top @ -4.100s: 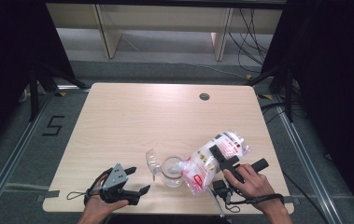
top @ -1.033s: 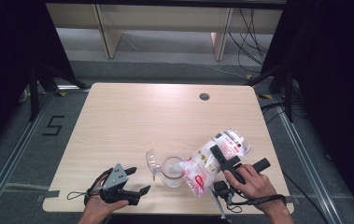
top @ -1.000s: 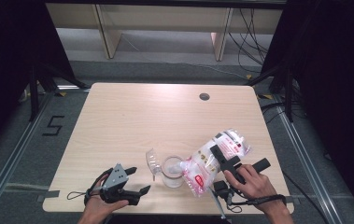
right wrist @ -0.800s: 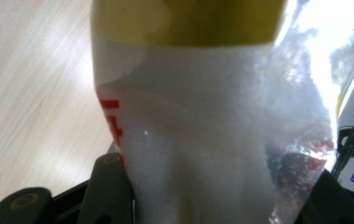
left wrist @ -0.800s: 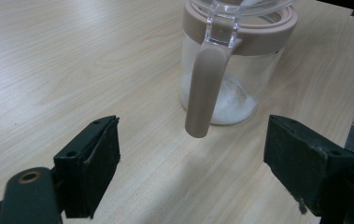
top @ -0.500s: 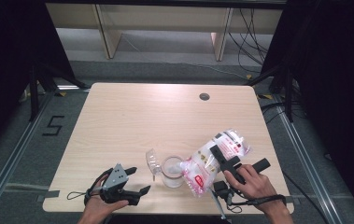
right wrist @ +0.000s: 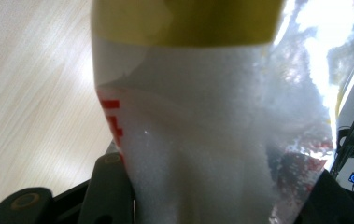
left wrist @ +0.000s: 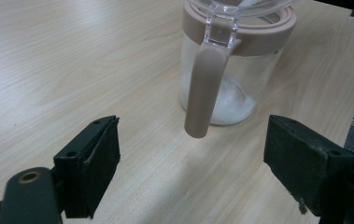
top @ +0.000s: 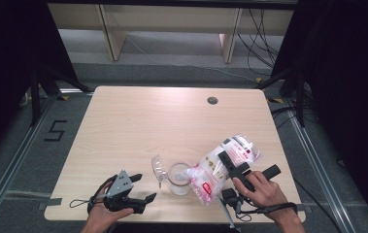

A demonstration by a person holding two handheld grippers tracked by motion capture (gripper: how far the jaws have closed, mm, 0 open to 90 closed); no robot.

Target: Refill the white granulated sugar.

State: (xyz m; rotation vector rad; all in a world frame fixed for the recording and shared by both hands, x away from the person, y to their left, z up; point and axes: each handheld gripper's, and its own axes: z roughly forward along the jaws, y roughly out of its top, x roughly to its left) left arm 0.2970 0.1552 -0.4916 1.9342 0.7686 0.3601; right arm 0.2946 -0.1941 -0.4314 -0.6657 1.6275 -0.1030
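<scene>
The right gripper clamps the tilted bag, apparently to pour granules into the jar; the left gripper rests open nearby.

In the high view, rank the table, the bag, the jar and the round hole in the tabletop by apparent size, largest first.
1. Table.
2. Bag, clamped in the right gripper.
3. Jar, smaller than the bag, its lid tipped open.
4. Hole, smallest.
</scene>
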